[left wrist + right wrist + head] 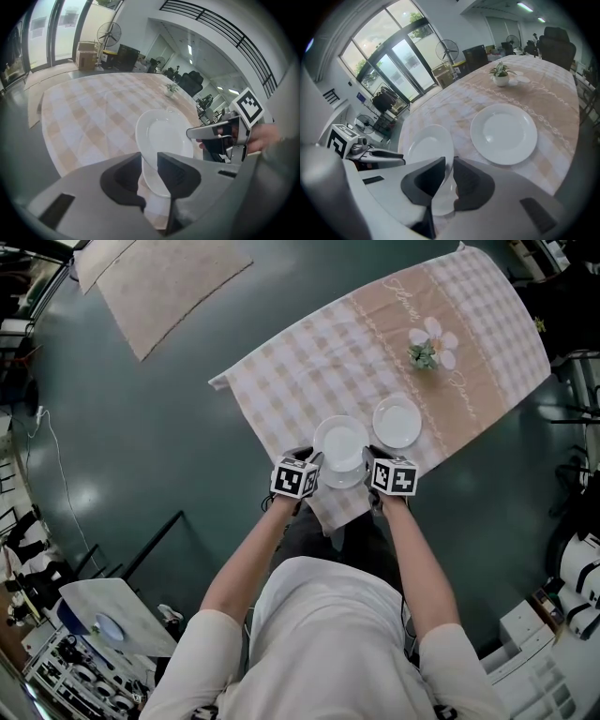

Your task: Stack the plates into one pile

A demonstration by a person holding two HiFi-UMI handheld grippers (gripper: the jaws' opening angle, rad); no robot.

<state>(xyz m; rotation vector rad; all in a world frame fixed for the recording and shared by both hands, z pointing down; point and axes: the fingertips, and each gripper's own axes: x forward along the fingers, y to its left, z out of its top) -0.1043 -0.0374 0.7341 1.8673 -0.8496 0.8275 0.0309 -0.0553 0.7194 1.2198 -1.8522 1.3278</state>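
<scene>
A white plate (339,442) hangs over the near edge of the checked tablecloth (309,362), held between both grippers. My left gripper (314,461) is shut on its left rim, which runs between the jaws in the left gripper view (149,159), where the plate (164,136) looks tilted. On the opposite rim my right gripper (371,461) is shut too, the edge passing between its jaws (449,164). A white crescent (343,481) shows just below the held plate; I cannot tell whether it is another plate. A second white plate (397,421) (504,133) lies flat on the cloth, to the right.
A small potted plant (424,352) with white flowers stands farther back on the beige stripe of the cloth. The table edge runs just in front of the person's body. Dark green floor surrounds the table, and a beige mat (155,277) lies at the upper left.
</scene>
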